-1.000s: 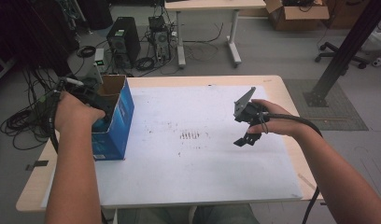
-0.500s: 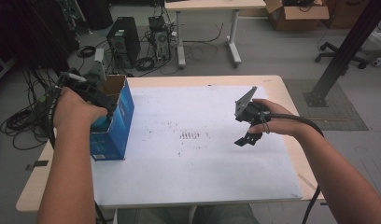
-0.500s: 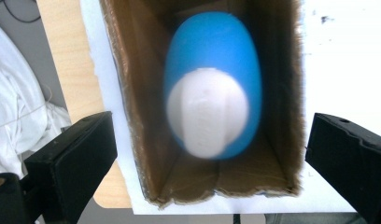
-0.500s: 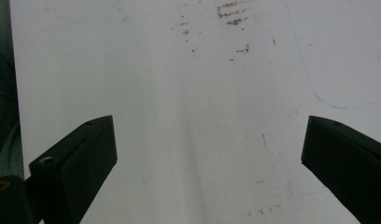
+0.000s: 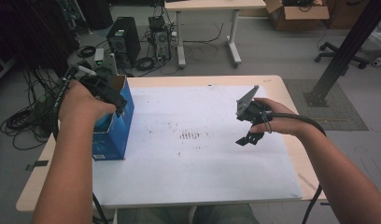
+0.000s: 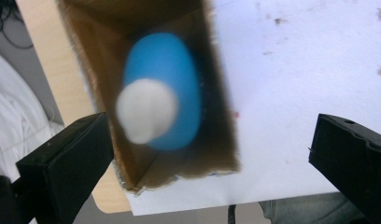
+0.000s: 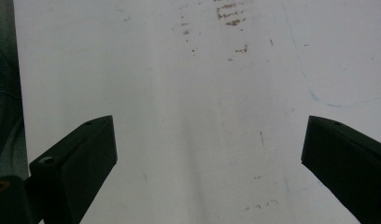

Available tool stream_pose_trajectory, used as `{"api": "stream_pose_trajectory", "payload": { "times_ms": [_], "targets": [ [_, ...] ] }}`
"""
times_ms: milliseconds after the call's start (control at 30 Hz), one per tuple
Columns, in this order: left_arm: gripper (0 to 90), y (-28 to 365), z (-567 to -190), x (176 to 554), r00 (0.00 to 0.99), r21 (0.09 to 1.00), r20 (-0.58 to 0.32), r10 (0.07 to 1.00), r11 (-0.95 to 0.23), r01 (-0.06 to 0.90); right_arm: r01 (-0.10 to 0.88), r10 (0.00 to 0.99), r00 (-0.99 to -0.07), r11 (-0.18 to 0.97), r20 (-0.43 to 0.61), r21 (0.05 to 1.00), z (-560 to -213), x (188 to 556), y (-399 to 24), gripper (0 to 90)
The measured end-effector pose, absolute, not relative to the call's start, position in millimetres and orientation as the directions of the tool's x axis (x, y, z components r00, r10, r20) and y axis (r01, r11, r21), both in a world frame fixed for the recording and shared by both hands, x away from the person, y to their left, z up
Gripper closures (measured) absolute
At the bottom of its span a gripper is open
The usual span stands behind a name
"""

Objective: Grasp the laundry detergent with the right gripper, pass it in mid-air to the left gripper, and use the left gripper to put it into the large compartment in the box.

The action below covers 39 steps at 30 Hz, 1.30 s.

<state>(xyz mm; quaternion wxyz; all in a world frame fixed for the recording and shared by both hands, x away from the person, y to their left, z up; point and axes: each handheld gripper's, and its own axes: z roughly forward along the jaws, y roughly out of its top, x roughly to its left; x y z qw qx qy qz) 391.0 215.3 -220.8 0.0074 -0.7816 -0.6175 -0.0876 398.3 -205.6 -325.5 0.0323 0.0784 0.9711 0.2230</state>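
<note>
A blue carton (image 5: 111,135) with an open cardboard top stands at the left edge of the white sheet (image 5: 193,158). My left gripper (image 5: 115,100) hovers over its mouth. In the left gripper view a blue bottle with a white cap (image 6: 165,107) lies inside the carton (image 6: 86,70), below my left gripper (image 6: 212,140) and touching neither jaw. Those jaws have just been opening, stand wide, and nothing is between them. My right gripper (image 5: 249,126) hangs open over the sheet at the right, with only the bare stained sheet (image 7: 202,93) between the jaws of my right gripper (image 7: 209,154).
The sheet covers most of a wooden table (image 5: 202,80). On the floor behind it are a computer tower (image 5: 123,42), tangled cables, a second table and a cardboard box (image 5: 296,7). A black post (image 5: 347,46) stands off to the right.
My left hand has lifted a little above the carton's open top. The right hand has stayed where it was.
</note>
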Motion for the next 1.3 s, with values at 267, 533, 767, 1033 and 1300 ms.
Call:
{"api": "stream_pose_trajectory", "payload": {
  "times_ms": [267,533,767,1033,1300],
  "targets": [
    [0.2,184,-209,389,0.351,0.090,0.172,0.921,-0.369,0.925,0.132,0.163,-0.986,0.890,-0.033,0.436,-324,396,-205,3.3],
    [0.2,142,-201,383,0.513,0.094,0.190,0.837,-0.536,0.839,0.101,0.132,-0.990,0.903,-0.046,0.417,-320,389,-199,3.4],
    [0.3,114,-199,377,0.628,0.089,0.172,0.759,-0.647,0.757,0.070,0.101,-0.993,0.914,-0.055,0.399,-317,382,-192,3.4],
    [0.2,93,-198,370,0.748,0.067,0.112,0.655,-0.756,0.652,0.059,0.088,-0.995,0.924,-0.057,0.379,-315,376,-190,3.5],
    [0.2,73,-204,358,0.846,0.033,0.077,0.528,-0.849,0.527,0.068,0.094,-0.994,0.931,-0.053,0.358,-311,373,-191,3.5]
  ]
}}
